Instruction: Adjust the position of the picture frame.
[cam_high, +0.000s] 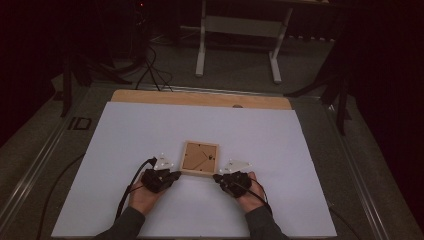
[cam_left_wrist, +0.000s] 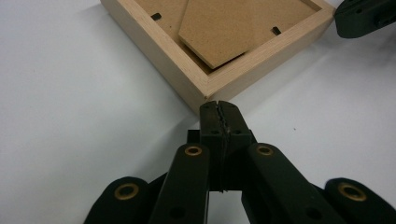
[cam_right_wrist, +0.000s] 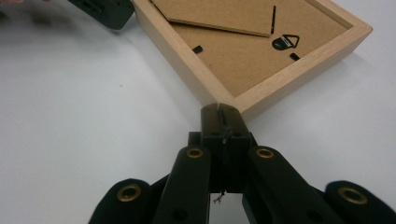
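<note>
Picture frame (cam_high: 200, 158), wooden, lies back-up at the white board's (cam_high: 125, 140) centre; the left gripper (cam_left_wrist: 218, 108), jaws pressed together, noses its seven-o'clock corner, the closed right gripper (cam_right_wrist: 219, 111) its five-o'clock corner.

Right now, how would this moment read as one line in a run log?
frame: face-down on white table | left gripper: jaws shut, at near-left corner | right gripper: jaws shut, at near-right corner

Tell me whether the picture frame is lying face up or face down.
Face down. The picture frame shows its brown backing board, a metal hanger and a fold-out stand panel, all facing up from the white table.
</note>
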